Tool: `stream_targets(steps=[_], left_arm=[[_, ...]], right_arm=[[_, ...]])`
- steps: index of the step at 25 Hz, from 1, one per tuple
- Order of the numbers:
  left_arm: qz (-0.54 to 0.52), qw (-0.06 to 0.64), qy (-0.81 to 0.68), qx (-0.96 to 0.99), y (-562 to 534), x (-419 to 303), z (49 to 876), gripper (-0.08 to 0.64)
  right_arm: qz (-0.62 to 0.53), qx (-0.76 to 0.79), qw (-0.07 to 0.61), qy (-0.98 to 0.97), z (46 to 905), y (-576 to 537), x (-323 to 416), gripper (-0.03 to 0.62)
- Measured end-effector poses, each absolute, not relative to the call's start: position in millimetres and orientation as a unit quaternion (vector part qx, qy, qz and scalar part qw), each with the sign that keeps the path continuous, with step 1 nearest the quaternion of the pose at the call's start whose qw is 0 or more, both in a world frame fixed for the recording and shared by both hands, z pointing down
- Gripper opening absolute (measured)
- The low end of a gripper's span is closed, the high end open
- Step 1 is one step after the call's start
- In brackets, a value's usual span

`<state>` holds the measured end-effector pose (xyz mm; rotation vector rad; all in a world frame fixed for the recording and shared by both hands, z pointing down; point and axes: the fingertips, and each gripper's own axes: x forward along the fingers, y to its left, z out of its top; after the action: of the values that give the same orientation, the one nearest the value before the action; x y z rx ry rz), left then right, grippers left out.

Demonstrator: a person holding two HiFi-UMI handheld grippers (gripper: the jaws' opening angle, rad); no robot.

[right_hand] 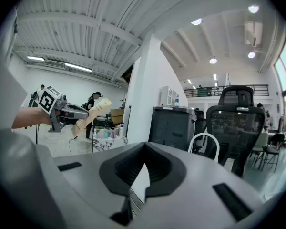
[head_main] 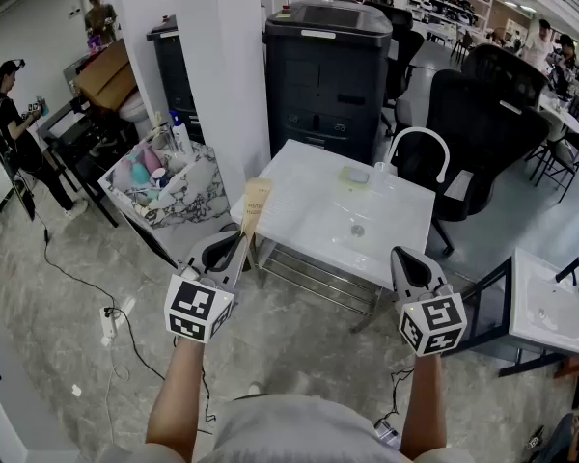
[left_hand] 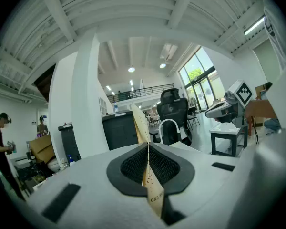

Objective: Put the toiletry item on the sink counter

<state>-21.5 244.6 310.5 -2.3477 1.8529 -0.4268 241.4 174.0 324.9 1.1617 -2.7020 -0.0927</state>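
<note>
Carry step in hand, by judgement. Left gripper (head_main: 230, 249) clamped on tan flat toiletry packet (head_main: 256, 205), held upright in air at near-left edge of white sink surface (head_main: 304, 215). Right gripper (head_main: 412, 266) closed, nothing between jaws. Next: reach forward, lower onto surface beside basin (head_main: 357, 228), release.

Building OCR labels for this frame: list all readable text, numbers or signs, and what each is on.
"END": on the flat tan paper packet clamped in the left gripper; any letters before it can't be made out.
Bottles in the marbled white basket: labels too small to read.
Marker cubes: black-and-white square patterns, no text.
</note>
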Motion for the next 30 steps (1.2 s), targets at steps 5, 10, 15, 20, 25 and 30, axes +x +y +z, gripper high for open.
stream_targets(steps=[5,10,15,20,25,30], left_arm=[[-0.141,0.058,0.612,-0.776,233,-13,315,0.012],[-0.140,0.045,0.616,-0.774,225,-1,323,0.012],[-0.142,0.032,0.624,-0.768,225,16,330,0.012],[-0.134,0.011,0.632,-0.764,225,27,343,0.012],[-0.131,0.005,0.635,-0.761,211,24,350,0.012],[-0.127,-0.007,0.635,-0.762,180,2,362,0.012]], right_arm=[[-0.034,0.393,0.097,-0.914,326,163,247,-0.005],[-0.009,0.399,0.062,-0.915,323,152,265,-0.005],[-0.001,0.385,0.067,-0.920,331,146,284,-0.005],[0.009,0.384,0.069,-0.921,342,138,298,-0.005],[0.011,0.381,0.075,-0.921,350,121,300,-0.005],[0.013,0.380,0.089,-0.920,359,96,280,-0.005]])
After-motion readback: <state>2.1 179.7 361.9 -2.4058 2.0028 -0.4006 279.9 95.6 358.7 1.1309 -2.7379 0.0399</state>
